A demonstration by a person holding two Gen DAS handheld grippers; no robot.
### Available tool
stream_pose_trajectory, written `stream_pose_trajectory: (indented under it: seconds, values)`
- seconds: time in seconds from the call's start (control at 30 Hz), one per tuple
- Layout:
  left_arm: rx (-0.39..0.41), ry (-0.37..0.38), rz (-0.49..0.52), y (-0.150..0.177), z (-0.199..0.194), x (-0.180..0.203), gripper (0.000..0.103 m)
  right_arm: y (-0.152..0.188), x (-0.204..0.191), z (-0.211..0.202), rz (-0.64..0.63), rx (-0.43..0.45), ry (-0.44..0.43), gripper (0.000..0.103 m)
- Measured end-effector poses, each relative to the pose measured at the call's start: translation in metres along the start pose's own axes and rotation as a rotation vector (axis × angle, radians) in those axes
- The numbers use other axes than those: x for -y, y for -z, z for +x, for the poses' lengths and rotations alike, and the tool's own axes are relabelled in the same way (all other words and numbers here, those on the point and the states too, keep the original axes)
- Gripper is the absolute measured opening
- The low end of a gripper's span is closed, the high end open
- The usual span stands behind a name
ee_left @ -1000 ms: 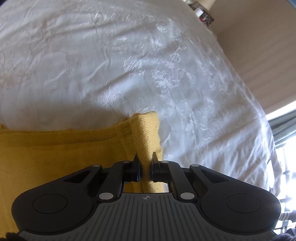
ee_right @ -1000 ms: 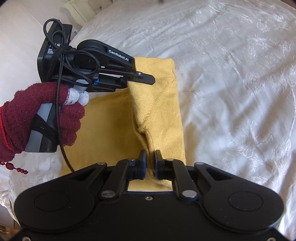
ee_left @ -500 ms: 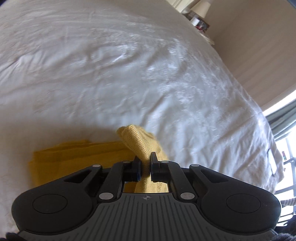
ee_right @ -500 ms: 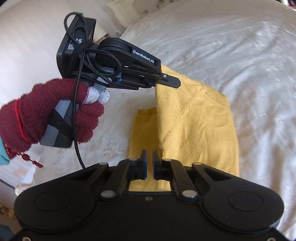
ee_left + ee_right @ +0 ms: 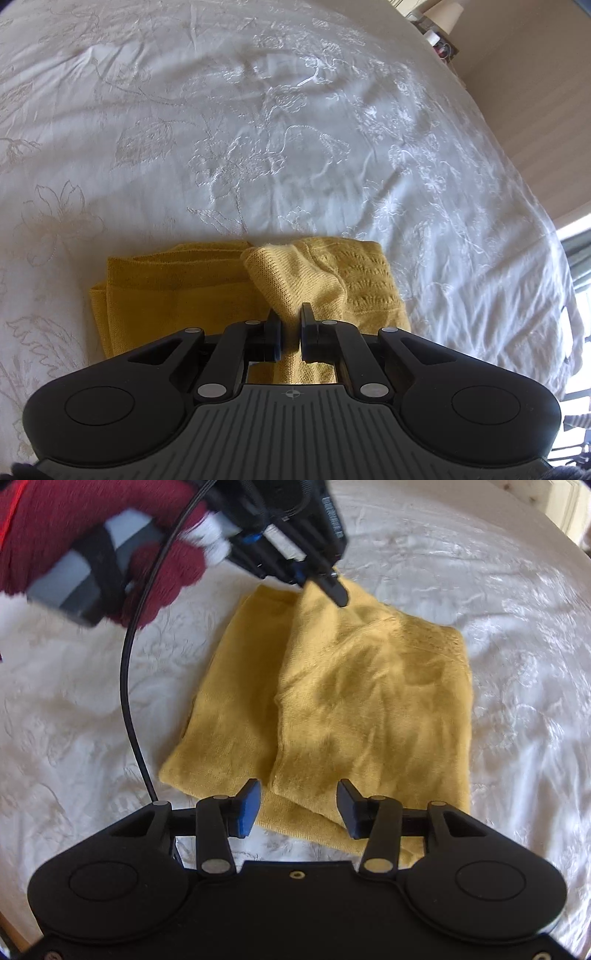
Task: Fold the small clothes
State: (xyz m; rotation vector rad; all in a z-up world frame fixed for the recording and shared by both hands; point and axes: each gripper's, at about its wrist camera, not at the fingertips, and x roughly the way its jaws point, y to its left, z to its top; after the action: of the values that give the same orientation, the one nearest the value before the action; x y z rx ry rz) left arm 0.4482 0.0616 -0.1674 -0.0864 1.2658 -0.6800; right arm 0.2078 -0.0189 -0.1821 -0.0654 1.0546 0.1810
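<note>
Left claw (image 5: pixel 290 334) pinching sweater (image 5: pixel 369 709); right claw (image 5: pixel 299 808) open.

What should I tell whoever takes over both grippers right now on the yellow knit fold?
Left gripper: shut on a corner of the yellow knit.
Right gripper: open, over the near edge, holding nothing.
The knit lies on the white bedspread, its top layer folded across the lower one.
Done: this fold is laid over.
Left: release the left corner, smooth the layers, probably one more fold.
</note>
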Motion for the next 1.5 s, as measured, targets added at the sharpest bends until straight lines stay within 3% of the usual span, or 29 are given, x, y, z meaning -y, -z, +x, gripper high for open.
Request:
stream_pose_trajectory:
  seconds: [0.1, 0.2, 0.27, 0.4, 0.57, 0.73, 1.0, 1.27, 1.4, 1.47, 1.5]
  values:
    - [-0.009, -0.003, -0.005, -0.002, 0.003, -0.004, 0.009, -0.003, -0.014, 0.019, -0.131, -0.024, 0.035, 0.063]
    - [-0.018, -0.002, -0.015, -0.005, 0.007, -0.006, 0.009, 0.003, -0.027, 0.038, -0.299, -0.060, 0.078, 0.062]
    - [-0.023, 0.000, -0.015, -0.006, 0.009, -0.007, 0.009, 0.004, -0.027, 0.038, -0.339, -0.033, 0.076, 0.058]
    - [-0.031, 0.002, -0.022, -0.006, 0.012, -0.009, 0.009, -0.003, -0.005, 0.026, -0.239, -0.001, 0.052, 0.013]
    - [-0.016, 0.014, -0.008, -0.009, 0.001, -0.003, 0.008, -0.014, 0.023, -0.024, -0.037, 0.104, -0.042, 0.012]
    - [0.007, 0.025, 0.071, -0.012, -0.029, 0.004, 0.009, -0.028, 0.016, -0.059, 0.058, 0.174, -0.181, 0.012]
    - [0.006, -0.048, 0.091, -0.006, -0.047, -0.032, 0.008, -0.031, -0.016, -0.024, 0.086, 0.074, -0.296, 0.013]
    - [-0.019, -0.076, 0.044, -0.001, -0.029, -0.068, 0.009, -0.027, -0.033, 0.014, 0.059, -0.015, -0.281, 0.013]
    - [0.011, -0.046, -0.014, 0.004, -0.029, -0.075, 0.009, -0.018, -0.037, 0.028, 0.043, -0.114, -0.284, 0.031]
    - [0.031, -0.032, -0.031, 0.007, -0.032, -0.077, 0.010, -0.013, -0.035, 0.024, 0.054, -0.105, -0.325, 0.044]
    - [0.037, -0.029, -0.041, 0.009, -0.034, -0.077, 0.010, -0.010, -0.033, 0.018, 0.062, -0.089, -0.345, 0.044]
